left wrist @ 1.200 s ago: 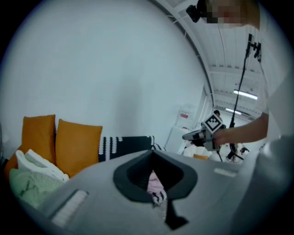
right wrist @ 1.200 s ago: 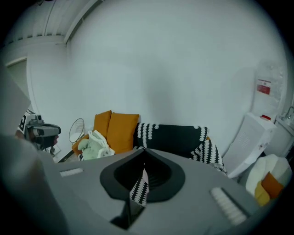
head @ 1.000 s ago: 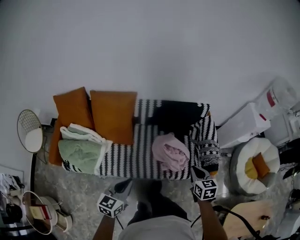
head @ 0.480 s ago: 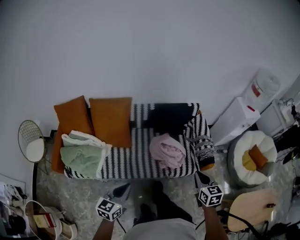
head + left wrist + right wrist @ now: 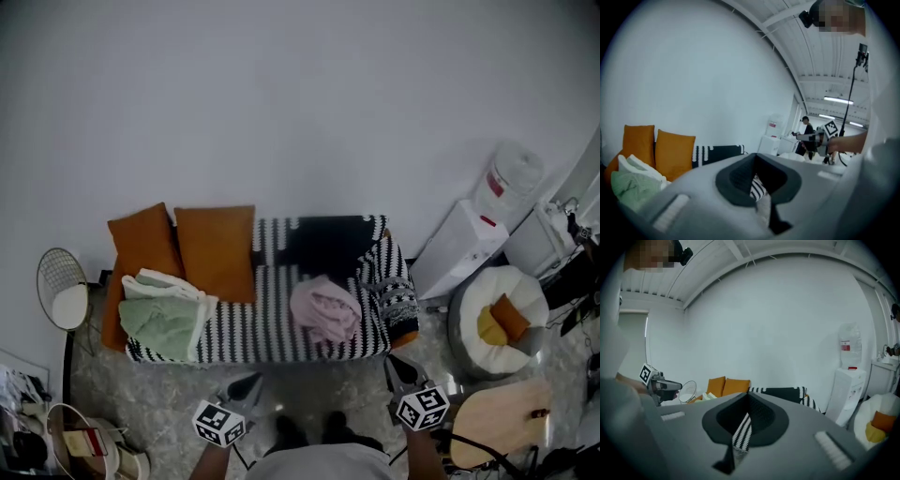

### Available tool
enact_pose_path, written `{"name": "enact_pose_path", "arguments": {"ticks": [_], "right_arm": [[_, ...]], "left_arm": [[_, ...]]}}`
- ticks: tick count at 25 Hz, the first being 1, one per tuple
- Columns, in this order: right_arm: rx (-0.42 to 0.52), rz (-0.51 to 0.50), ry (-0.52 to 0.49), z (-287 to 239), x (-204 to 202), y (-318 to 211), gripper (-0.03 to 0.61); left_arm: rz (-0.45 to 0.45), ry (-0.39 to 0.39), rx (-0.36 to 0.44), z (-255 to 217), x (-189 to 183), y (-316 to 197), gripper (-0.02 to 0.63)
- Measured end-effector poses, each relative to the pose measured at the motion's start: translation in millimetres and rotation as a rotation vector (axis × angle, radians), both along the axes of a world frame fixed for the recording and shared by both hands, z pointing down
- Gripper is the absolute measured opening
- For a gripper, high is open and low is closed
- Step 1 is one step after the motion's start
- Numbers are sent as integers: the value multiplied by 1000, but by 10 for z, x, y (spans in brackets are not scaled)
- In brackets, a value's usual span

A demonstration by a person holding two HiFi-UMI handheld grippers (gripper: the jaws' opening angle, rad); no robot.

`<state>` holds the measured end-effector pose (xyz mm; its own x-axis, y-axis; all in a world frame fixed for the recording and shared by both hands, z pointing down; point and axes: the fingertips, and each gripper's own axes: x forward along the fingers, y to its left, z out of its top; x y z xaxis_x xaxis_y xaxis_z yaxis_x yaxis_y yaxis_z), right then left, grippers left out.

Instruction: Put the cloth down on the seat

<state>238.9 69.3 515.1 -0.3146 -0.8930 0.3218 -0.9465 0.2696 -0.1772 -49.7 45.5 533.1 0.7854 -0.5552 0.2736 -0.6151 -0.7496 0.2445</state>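
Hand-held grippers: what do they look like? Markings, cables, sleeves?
A matching pair. The left hand-held gripper has a grey body, dark jaws and a white cube with black square markers. The right hand-held gripper has the same build and its own marker cube, with a black cable trailing behind it. No sleeves show on the forearms, and the person wears a light top.

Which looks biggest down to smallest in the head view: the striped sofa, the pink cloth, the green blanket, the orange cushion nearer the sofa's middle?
1. striped sofa, by far.
2. orange cushion and green blanket: about alike, too close to rank.
3. pink cloth, smallest.
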Motion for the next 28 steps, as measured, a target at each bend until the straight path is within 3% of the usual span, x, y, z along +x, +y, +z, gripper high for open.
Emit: {"name": "enact_pose_path", "arguments": {"ticks": [8, 28], "right_arm": [[41, -47, -9, -143, 297, 140, 5], [53, -95, -16, -165, 601, 93, 5]], "left_arm": [[-81, 14, 10, -91, 287, 164, 0], [-114, -10, 37, -216, 659, 223, 0]]}}
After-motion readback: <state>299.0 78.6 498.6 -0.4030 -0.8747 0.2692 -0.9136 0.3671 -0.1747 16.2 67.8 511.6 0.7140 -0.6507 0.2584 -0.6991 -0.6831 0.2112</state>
